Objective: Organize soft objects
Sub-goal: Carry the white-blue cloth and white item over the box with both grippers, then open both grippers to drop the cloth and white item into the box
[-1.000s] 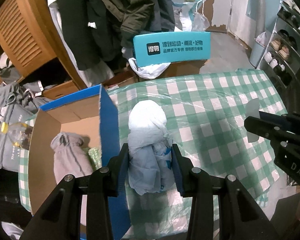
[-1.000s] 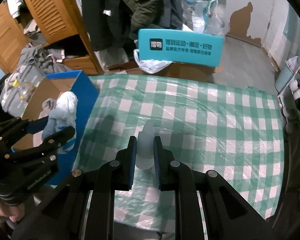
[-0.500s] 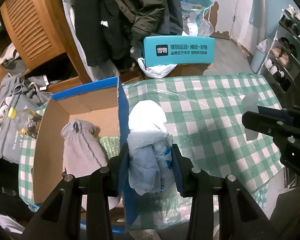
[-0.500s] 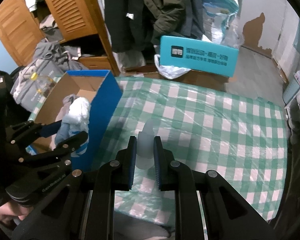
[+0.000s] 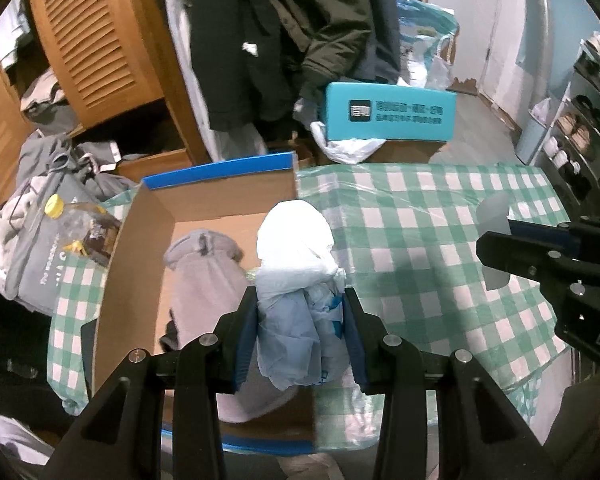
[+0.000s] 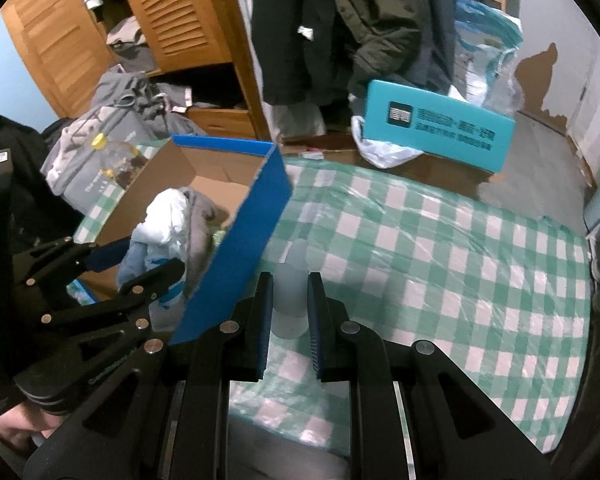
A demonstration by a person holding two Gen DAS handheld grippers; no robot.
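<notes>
Plastic bundles clamped in both my grippers, over the box and the worktop.
Left gripper (image 5: 300, 320) fingers part-open, gripping the white-and-blue bag bundle (image 5: 300, 276) above the cardboard box (image 5: 148, 248); right gripper (image 6: 290, 312) fingers nearly closed on a translucent roll (image 6: 290, 300) over the checked worktop (image 6: 440, 248). Only the left view shows the grey garment (image 5: 208, 272) lying inside.

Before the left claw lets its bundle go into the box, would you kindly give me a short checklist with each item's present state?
1. Left claw shut on the white and blue bundle: ok.
2. Bundle over the cardboard box, not the checked tablecloth: cannot tell; it hangs near the box's right wall.
3. Free room in the box beside the grey garment: ok.
4. Right claw shut on its pale translucent piece: ok.
5. Right claw outside the box: ok.
</notes>
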